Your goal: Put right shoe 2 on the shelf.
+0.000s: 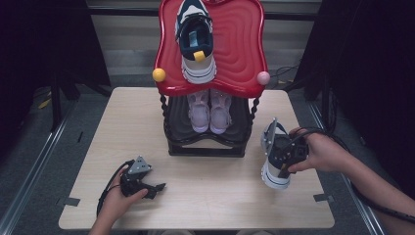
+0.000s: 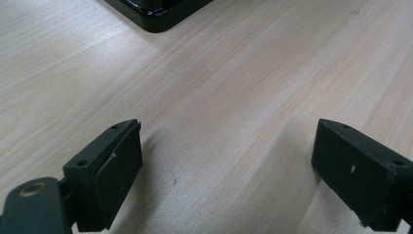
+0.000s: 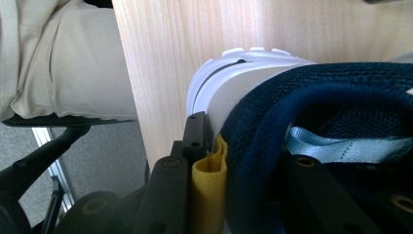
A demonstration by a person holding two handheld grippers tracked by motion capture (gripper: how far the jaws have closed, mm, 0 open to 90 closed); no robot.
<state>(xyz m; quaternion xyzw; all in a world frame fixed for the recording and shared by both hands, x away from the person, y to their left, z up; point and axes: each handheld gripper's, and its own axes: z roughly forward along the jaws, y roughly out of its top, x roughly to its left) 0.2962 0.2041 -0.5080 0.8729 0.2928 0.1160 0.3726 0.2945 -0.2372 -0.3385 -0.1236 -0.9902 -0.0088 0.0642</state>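
A navy and white sneaker (image 1: 275, 161) hangs just above the table's right side, heel toward the person, with my right gripper (image 1: 289, 157) shut on its heel collar. In the right gripper view the navy mesh collar (image 3: 311, 97), white sole (image 3: 234, 78) and yellow pull tab (image 3: 209, 190) sit between the black jaws. Its matching sneaker (image 1: 195, 39) lies on the red top shelf (image 1: 240, 54) of a rack. My left gripper (image 1: 155, 190) rests low over the table's front left, open, with bare wood between its pads (image 2: 119, 165).
A pair of pink sneakers (image 1: 209, 111) stands on the black lower shelf (image 1: 205, 143) of the rack. Yellow (image 1: 158, 75) and pink (image 1: 263, 78) knobs stick out at the red shelf's corners. Table edges lie near both hands; the person's trouser leg (image 3: 63, 63) is beyond the edge.
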